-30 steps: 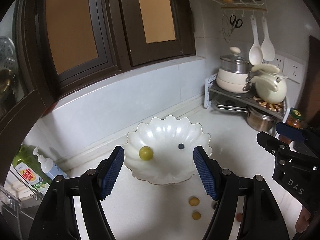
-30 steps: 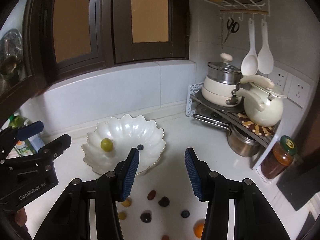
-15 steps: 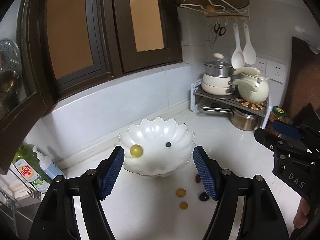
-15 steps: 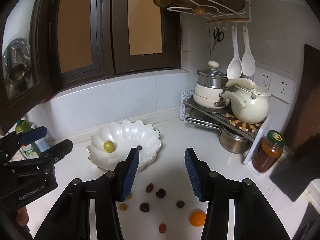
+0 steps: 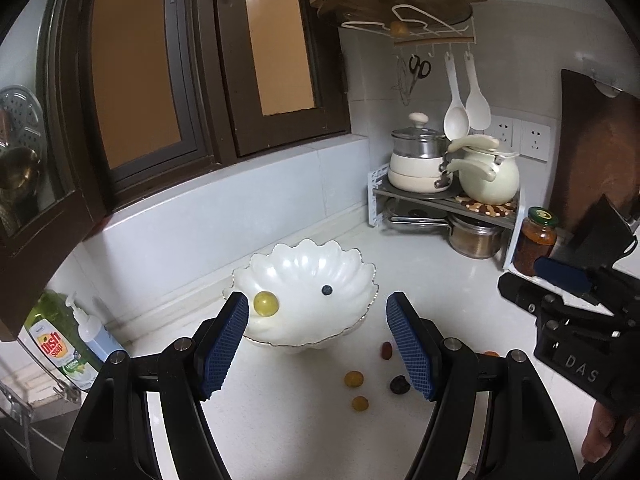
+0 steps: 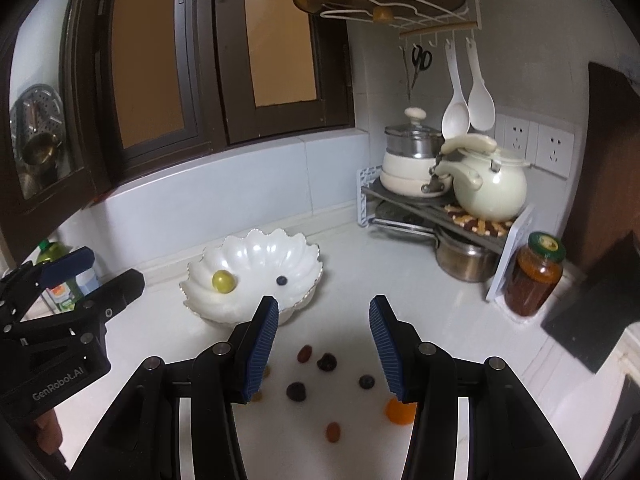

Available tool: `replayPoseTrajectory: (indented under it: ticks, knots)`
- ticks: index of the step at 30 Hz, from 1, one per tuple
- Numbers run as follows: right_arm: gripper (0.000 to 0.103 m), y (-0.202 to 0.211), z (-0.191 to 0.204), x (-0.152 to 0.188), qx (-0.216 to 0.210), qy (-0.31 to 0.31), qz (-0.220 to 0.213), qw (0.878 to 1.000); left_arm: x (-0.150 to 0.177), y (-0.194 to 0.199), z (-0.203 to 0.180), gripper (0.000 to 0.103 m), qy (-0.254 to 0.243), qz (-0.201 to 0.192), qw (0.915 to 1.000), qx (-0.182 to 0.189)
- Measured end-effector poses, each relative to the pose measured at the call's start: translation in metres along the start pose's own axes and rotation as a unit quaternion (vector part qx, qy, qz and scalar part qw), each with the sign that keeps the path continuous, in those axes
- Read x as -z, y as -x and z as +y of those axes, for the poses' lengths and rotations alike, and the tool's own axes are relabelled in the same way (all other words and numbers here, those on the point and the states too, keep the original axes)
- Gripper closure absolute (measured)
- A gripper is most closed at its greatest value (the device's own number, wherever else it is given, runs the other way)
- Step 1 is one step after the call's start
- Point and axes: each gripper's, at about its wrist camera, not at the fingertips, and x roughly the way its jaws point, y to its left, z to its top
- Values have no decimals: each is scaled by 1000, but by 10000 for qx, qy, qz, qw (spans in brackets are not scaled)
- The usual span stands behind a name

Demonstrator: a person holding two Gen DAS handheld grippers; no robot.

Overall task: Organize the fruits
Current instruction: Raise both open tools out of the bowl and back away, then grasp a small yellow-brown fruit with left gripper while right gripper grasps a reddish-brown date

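A white countertop (image 5: 420, 264) fills the lower frame, meeting pale tiled walls (image 5: 224, 236). Dark brown window frames (image 5: 208, 80) span the upper left — amber panes. Upper right: wall sockets (image 5: 520, 138) — dim indoor light.

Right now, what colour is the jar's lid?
Green; the jar lid shows best in the right wrist view.

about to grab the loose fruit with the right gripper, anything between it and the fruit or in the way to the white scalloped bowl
Nothing visible does. The right gripper hangs open above the scattered small fruits on the bare white countertop, with only air between. The white scalloped bowl sits just behind-left of them, its top open, holding only a yellow-green grape and a blueberry.
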Motion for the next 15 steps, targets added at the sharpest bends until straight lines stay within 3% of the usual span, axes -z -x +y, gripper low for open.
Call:
replayPoseTrajectory:
  ticks: [15]
  knots:
    - [54,-3,-1,42,305,-230,209,9991,32,-11,-6,32,-137,124,9996,204]
